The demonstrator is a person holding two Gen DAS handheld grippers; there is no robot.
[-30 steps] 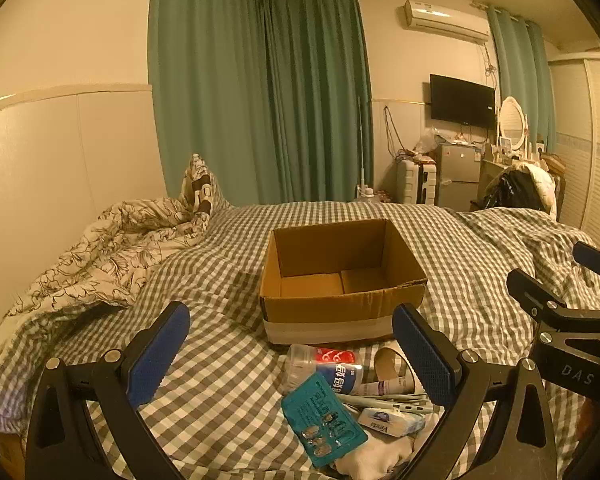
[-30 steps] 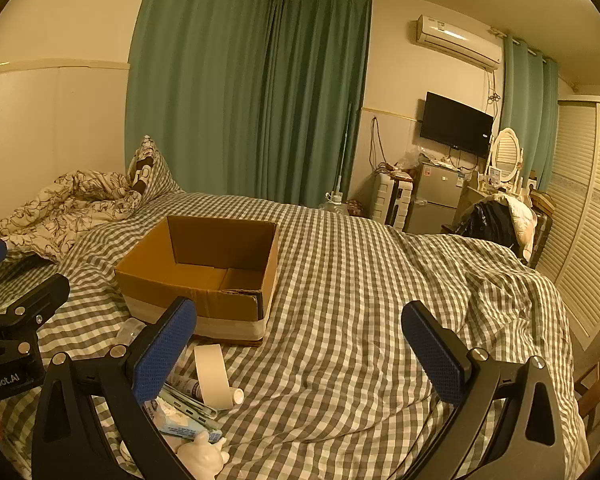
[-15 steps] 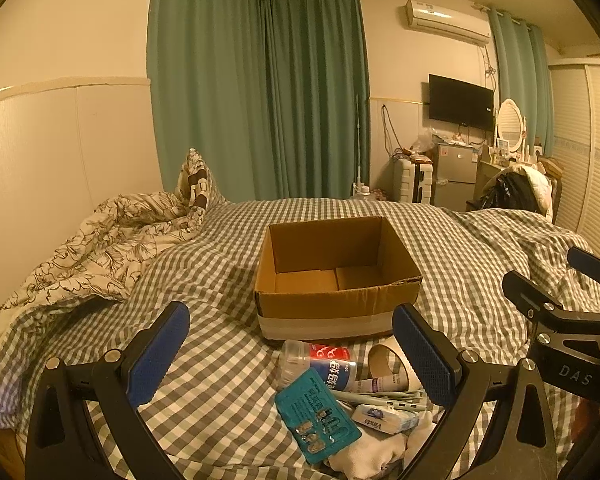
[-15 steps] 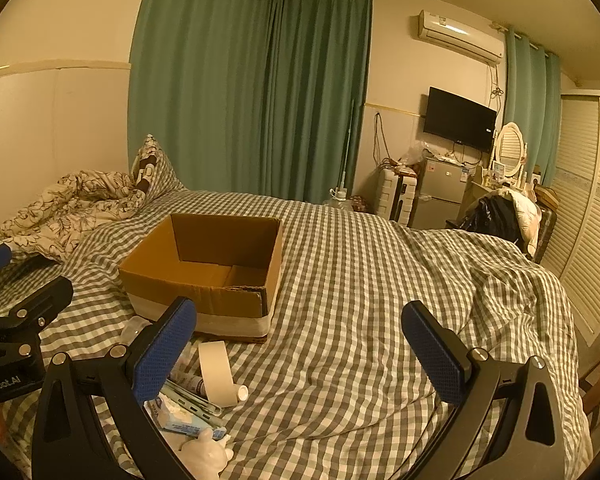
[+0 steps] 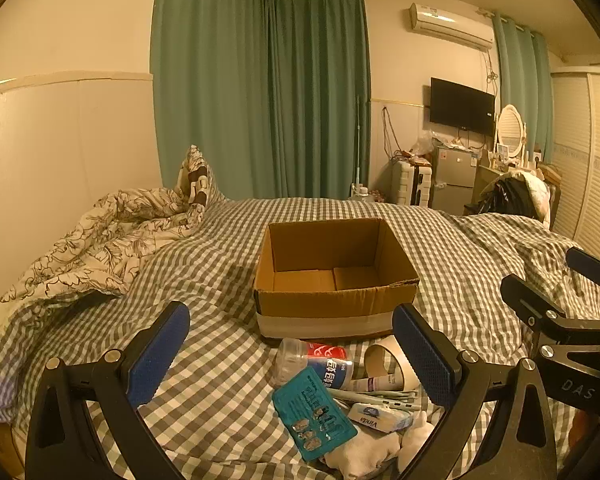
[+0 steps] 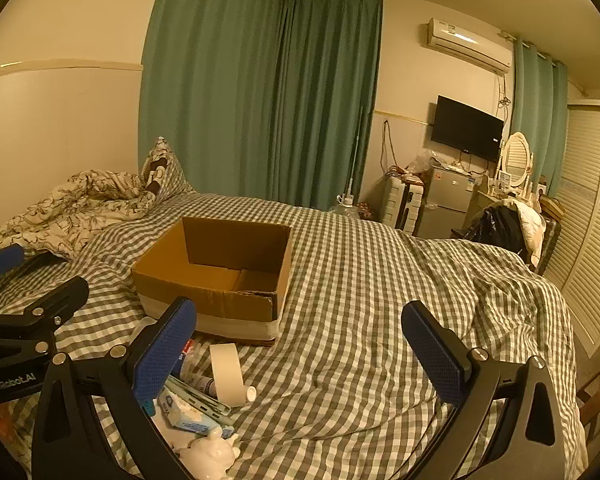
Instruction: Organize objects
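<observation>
Cardboard box (image 5: 334,276) empty, clutter just beside, both jaws wide.

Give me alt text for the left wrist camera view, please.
An empty cardboard box sits on a checked bed, with a small pile in front: plastic bottle, teal card, tape roll. The open left gripper frames the pile.

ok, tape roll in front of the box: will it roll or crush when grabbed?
The tape roll stands on its edge on soft bedding, so a nudge will probably tip or roll it. It looks like a thin hollow ring, likely light. Squeezed across the ring, it may flex.
</observation>
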